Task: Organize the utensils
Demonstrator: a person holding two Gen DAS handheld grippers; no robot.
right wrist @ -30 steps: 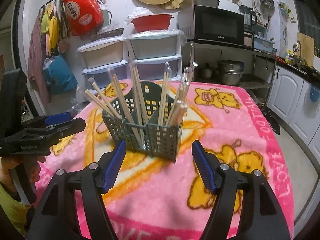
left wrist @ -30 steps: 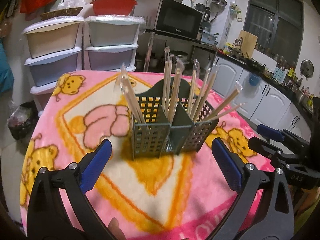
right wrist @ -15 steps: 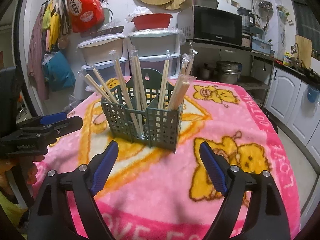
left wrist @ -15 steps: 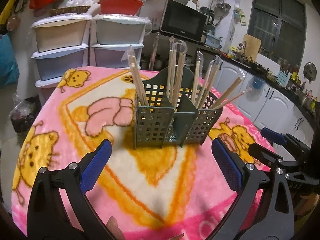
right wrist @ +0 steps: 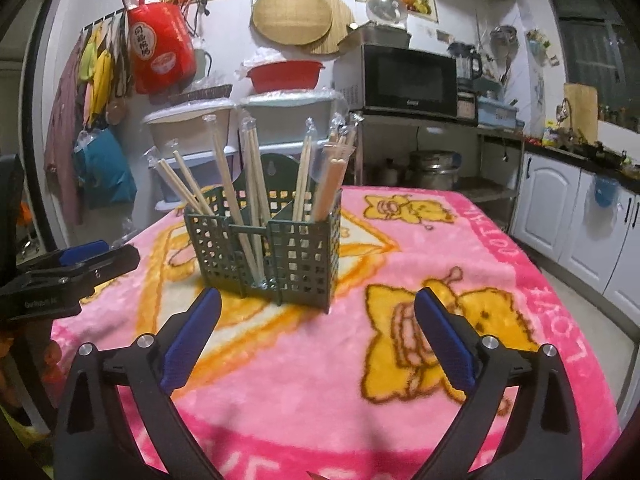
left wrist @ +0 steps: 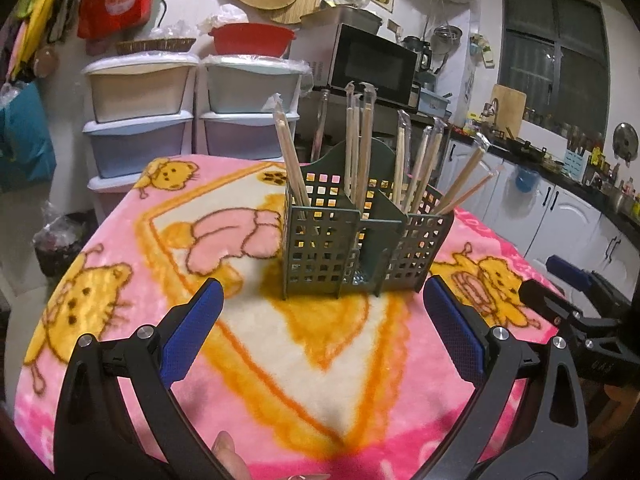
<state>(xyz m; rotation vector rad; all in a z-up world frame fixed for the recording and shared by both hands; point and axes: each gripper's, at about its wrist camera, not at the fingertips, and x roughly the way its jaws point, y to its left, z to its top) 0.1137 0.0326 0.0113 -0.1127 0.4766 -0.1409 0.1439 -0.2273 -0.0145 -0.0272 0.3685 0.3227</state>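
A dark green grid caddy (left wrist: 320, 256) (right wrist: 296, 256) stands upright on the pink bear blanket (left wrist: 280, 344) (right wrist: 440, 256). Several wrapped wooden chopsticks (left wrist: 356, 140) (right wrist: 256, 176) lean in its compartments. My left gripper (left wrist: 320, 304) is open, low over the blanket just in front of the caddy, nothing between its blue pads. My right gripper (right wrist: 318, 308) is also in front of the caddy, its jaws still opening wide, with nothing between them. Each gripper shows at the edge of the other's view: the right gripper (left wrist: 576, 280) and the left gripper (right wrist: 92, 254).
Stacked plastic drawers (left wrist: 140, 120) (right wrist: 192, 128) and a microwave (left wrist: 372, 64) (right wrist: 408, 80) on a rack stand behind the table. White cabinets (right wrist: 580, 216) run along the right. A fingertip (left wrist: 228, 452) shows at the lower edge.
Both grippers have sunk toward the blanket and tilted up, so the caddy sits higher and more side-on. The right gripper's jaws have spread wider. The caddy has not moved.
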